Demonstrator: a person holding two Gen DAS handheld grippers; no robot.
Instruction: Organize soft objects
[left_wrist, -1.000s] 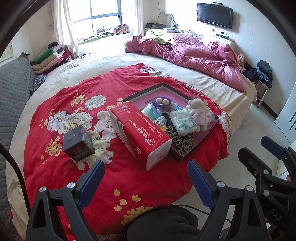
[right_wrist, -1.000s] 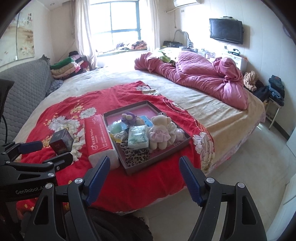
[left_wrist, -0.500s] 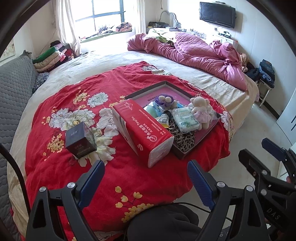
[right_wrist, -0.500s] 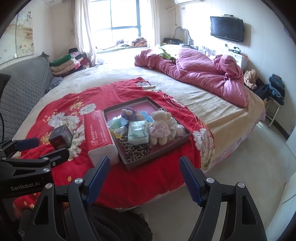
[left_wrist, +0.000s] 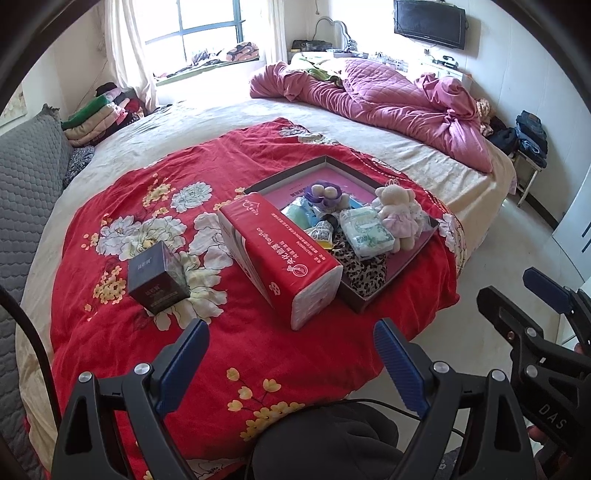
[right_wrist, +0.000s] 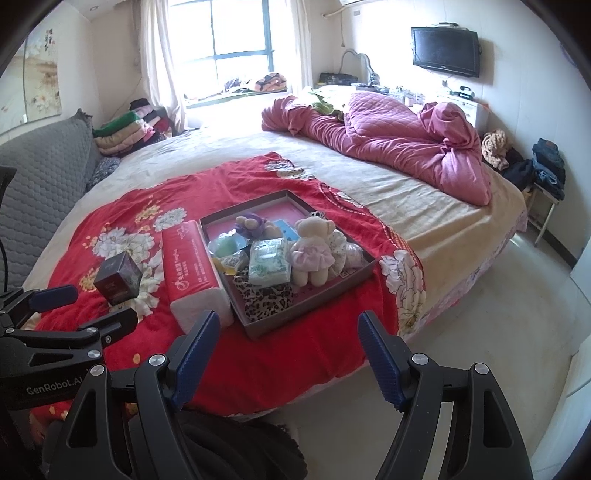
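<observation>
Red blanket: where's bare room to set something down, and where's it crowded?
Free: the near strip of the red blanket between the dark box, the tissue pack and the bed's edge, plus the beige sheet between the tray and the pink quilt. Crowded: the tray's near half; only its pink far corner is bare.

left tongs (left_wrist: 291, 360) open, empty | tissue pack (left_wrist: 279, 254) beside tray (left_wrist: 393, 275) | dark box (left_wrist: 159, 277) apart
</observation>
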